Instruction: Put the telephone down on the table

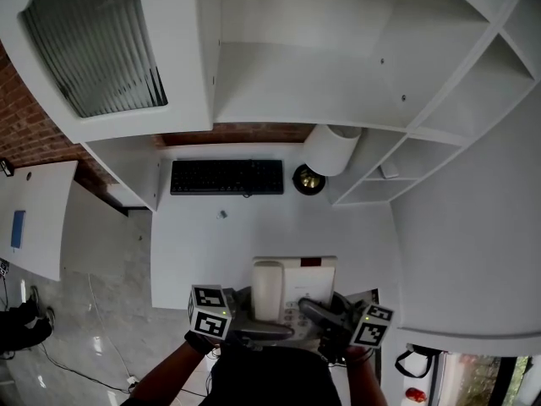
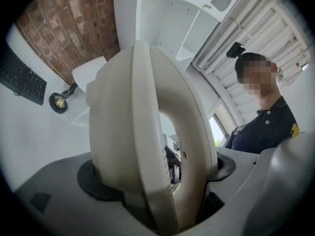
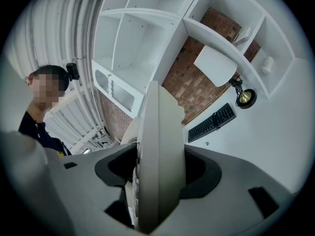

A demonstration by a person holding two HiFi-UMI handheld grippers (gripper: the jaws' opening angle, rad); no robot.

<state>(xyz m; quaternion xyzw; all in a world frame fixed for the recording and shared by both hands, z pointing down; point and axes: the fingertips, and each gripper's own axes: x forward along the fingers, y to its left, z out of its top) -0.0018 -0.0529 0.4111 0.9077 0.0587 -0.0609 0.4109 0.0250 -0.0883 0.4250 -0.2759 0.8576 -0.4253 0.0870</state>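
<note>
A cream desk telephone (image 1: 292, 286) with its handset on the left side hangs over the near edge of the white table (image 1: 237, 235), held from both sides. My left gripper (image 1: 258, 326) is shut on the handset side; in the left gripper view the handset (image 2: 142, 132) fills the space between the dark pads (image 2: 98, 183). My right gripper (image 1: 317, 313) is shut on the telephone's right edge, and the right gripper view shows that edge (image 3: 157, 151) standing on end between the jaws. Whether the telephone touches the table I cannot tell.
A black keyboard (image 1: 226, 177) lies at the back of the table, with a white-shaded lamp (image 1: 332, 149) and its brass base (image 1: 308, 179) to its right. A small object (image 1: 223, 215) lies mid-table. White shelves (image 1: 397, 142) rise behind and to the right. A person (image 2: 266, 127) stands nearby.
</note>
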